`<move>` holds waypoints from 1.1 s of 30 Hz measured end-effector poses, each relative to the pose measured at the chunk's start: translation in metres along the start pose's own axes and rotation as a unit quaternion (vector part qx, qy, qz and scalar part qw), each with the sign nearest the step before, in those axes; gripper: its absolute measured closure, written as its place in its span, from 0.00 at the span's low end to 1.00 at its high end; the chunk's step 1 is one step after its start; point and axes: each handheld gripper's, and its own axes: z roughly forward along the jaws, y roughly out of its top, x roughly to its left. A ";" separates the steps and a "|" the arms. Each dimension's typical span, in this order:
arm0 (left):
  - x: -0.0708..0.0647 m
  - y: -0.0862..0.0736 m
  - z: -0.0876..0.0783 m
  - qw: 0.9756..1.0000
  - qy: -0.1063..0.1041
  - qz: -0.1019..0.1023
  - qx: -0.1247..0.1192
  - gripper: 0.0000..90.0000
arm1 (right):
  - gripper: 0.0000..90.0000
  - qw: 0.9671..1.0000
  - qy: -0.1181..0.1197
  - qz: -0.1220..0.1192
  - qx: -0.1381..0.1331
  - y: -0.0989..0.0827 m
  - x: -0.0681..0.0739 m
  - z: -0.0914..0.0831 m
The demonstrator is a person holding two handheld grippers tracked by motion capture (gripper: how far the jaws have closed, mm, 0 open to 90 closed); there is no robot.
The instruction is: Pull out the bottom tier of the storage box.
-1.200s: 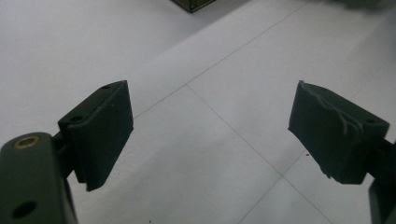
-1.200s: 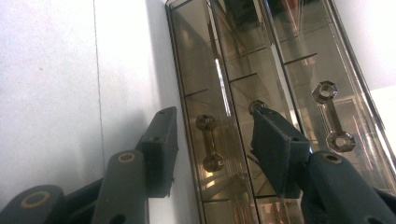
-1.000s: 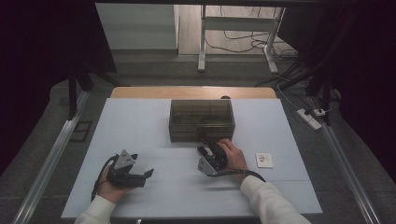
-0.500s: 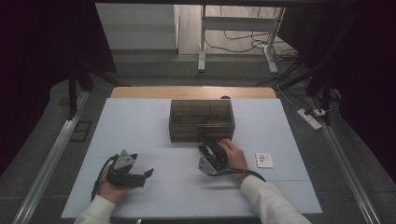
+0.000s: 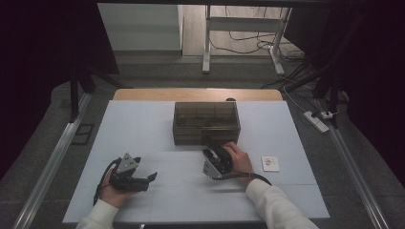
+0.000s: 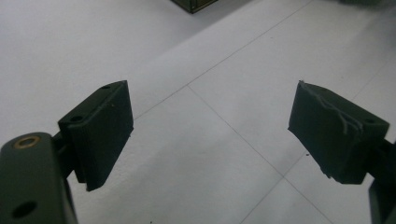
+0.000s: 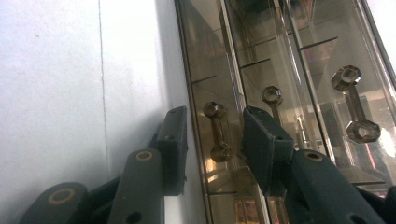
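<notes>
Presently the right gripper (image 7: 212, 140) sits at the front face of the smoky plastic drawer box (image 5: 206, 121), its jaws standing either side of a small drawer handle (image 7: 215, 131). They have just been closing, yet a gap remains on both sides; the pads do not press on the handle. The left gripper (image 6: 210, 130) rests well apart on the white table (image 5: 143, 129), jaws spread wide over bare surface, holding nothing.

The box stands at the middle of the table toward its far edge, directly ahead of the right hand (image 5: 239, 160).

Judgement: the step in hand is taking hold of the handle to draw the drawer out. The jaws should close squarely on the handle's shaft between its two knobs, then pull straight back along the drawer's line, lest the light box slide; the idle gripper could brace it.

Neighbouring handles (image 7: 355, 105) sit near and may be caught by mistake. A small white card (image 5: 270, 163) lies just right of the hand, clear of the pull.
</notes>
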 end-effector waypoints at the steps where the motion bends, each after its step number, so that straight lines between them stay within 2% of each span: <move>1: 0.000 0.000 0.000 1.000 0.000 0.000 0.000 0.15 | 0.68 1.000 0.000 -0.001 0.002 0.000 0.000 0.000; 7: 0.000 0.000 0.000 1.000 0.000 0.000 0.000 0.15 | 0.71 1.000 -0.002 -0.006 0.013 -0.001 -0.001 0.000; 14: 0.000 0.000 0.000 1.000 0.001 0.000 0.000 0.15 | 0.73 1.000 -0.007 -0.007 0.011 -0.003 -0.003 0.002; 15: 0.000 0.000 0.000 1.000 0.001 0.000 0.000 0.15 | 0.73 1.000 -0.010 -0.004 0.003 -0.003 -0.002 0.003; 21: 0.000 0.000 0.000 1.000 0.001 0.001 0.001 0.15 | 0.75 1.000 -0.010 -0.017 0.013 -0.002 -0.003 0.003; 33: 0.000 0.000 0.000 1.000 0.002 0.001 0.001 0.15 | 0.78 0.999 -0.015 -0.030 0.008 0.000 -0.002 0.005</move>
